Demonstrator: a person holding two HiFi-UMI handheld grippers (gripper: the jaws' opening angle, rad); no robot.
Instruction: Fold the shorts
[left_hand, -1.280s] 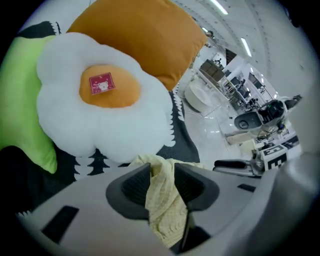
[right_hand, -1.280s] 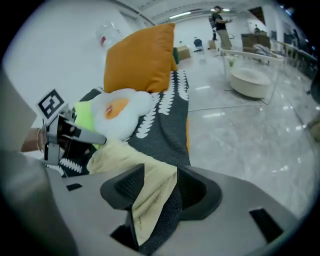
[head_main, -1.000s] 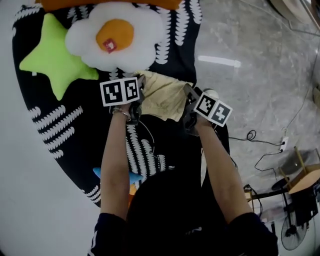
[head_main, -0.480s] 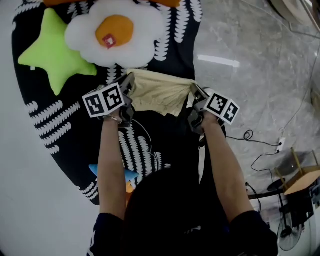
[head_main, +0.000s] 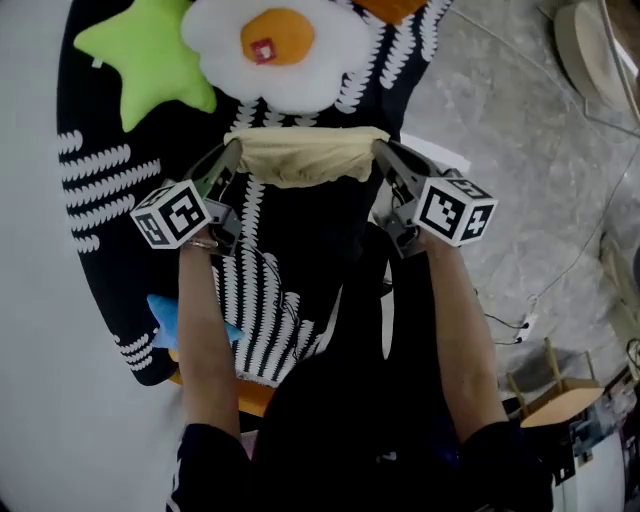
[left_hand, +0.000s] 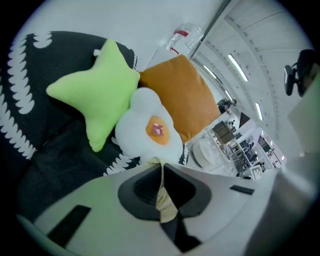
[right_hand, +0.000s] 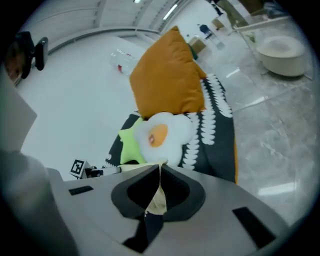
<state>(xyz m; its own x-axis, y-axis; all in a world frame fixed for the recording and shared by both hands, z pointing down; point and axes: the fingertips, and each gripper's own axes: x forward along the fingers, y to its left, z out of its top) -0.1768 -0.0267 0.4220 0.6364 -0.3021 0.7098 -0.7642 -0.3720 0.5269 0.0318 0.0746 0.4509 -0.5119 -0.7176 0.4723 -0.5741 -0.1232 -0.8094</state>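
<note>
The pale yellow shorts (head_main: 305, 157) hang stretched between my two grippers above the black patterned blanket (head_main: 290, 270), in the head view's upper middle. My left gripper (head_main: 233, 150) is shut on the shorts' left corner; a strip of yellow cloth (left_hand: 162, 197) shows pinched between its jaws. My right gripper (head_main: 380, 150) is shut on the right corner, with the same cloth (right_hand: 157, 197) clamped between its jaws. Both grippers are lifted off the blanket and point away from me.
A fried-egg pillow (head_main: 285, 45) and a green star pillow (head_main: 150, 50) lie on the blanket just beyond the shorts, with an orange cushion (right_hand: 167, 82) behind them. A blue toy (head_main: 170, 320) lies near my left arm. Grey marble floor (head_main: 520, 160) is to the right.
Both grippers closed on the shorts' corners, rose off the blanket and spread apart, pulling the cloth taut between them. The shorts lay crumpled on the blanket before.
</note>
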